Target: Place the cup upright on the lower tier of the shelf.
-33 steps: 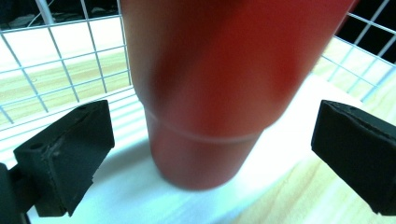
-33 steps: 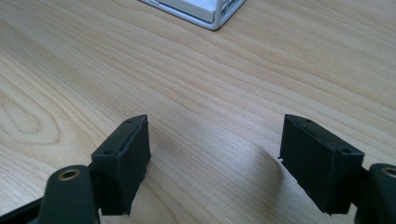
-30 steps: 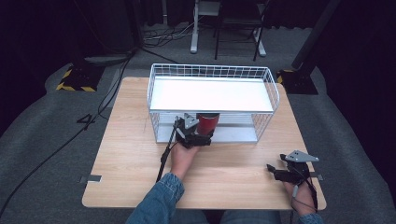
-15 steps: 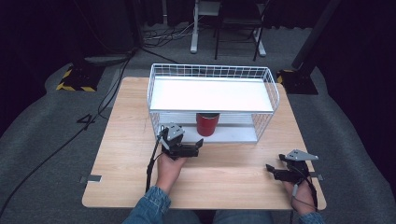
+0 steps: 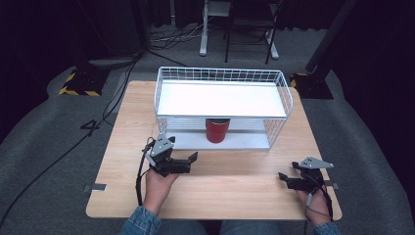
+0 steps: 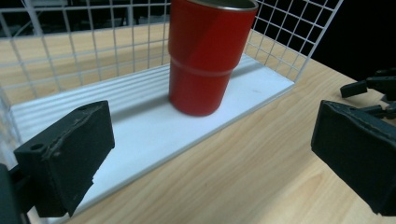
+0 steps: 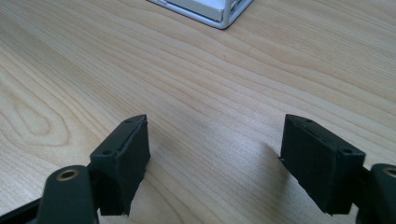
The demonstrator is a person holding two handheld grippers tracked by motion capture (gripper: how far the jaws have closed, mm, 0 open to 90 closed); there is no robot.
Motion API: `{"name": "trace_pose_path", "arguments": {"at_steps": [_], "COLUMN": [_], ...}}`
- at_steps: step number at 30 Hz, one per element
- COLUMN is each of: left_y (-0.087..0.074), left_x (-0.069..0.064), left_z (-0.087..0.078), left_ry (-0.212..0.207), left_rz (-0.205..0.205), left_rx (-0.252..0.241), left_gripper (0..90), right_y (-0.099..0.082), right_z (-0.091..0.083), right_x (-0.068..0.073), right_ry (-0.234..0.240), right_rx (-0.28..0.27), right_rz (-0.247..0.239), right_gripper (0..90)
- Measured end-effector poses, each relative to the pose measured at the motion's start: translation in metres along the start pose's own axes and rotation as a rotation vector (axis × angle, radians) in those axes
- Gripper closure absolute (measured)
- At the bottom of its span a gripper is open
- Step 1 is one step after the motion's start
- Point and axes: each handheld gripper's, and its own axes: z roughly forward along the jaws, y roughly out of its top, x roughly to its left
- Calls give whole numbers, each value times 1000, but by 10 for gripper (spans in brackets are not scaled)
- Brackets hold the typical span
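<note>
Setting: a lab or recording studio. A lone wooden table point(image 5: 220, 181) is standing on grey carpet point(image 5: 44, 147), dark drapes are closing off the surroundings, cables point(image 5: 117, 93) are trailing across the floor, and hazard-striped stand bases point(image 5: 78, 84) are flanking it.

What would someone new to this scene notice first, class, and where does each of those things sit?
First, the red cup, standing upright on the lower shelf of the white wire rack at the far middle of the wooden table. Next, the left tool, open and empty, just in front of the rack to the cup's left. The right tool, also open, rests low near the table's near right corner.
</note>
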Motion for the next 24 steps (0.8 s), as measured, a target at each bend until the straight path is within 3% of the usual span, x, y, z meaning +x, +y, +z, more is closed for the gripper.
{"name": "trace_pose_path", "arguments": {"at_steps": [5, 10, 14, 18, 20, 24], "left_y": [-2, -6, -12, -23, -29, -42], "left_x": [5, 7, 12, 21, 26, 40], "left_z": [-18, -36, -48, -60, -63, -71], "left_ry": [26, 25, 14, 35, 47, 112], "left_rz": [30, 55, 40, 26, 14, 3], "left_rx": [16, 45, 68, 92, 111, 175], "left_gripper": [0, 0, 0, 0, 0, 0], "right_y": [0, 0, 0, 0, 0, 0], "right_z": [0, 0, 0, -1, -1, 0], "right_x": [1, 1, 2, 3, 3, 2], "right_ry": [-7, -12, -13, -14, -14, -11], "right_rx": [-3, -3, -9, -8, -8, -8], "right_rz": [-7, -11, -18, -24, -23, -21], "right_gripper": [245, 244, 245, 244, 244, 244]}}
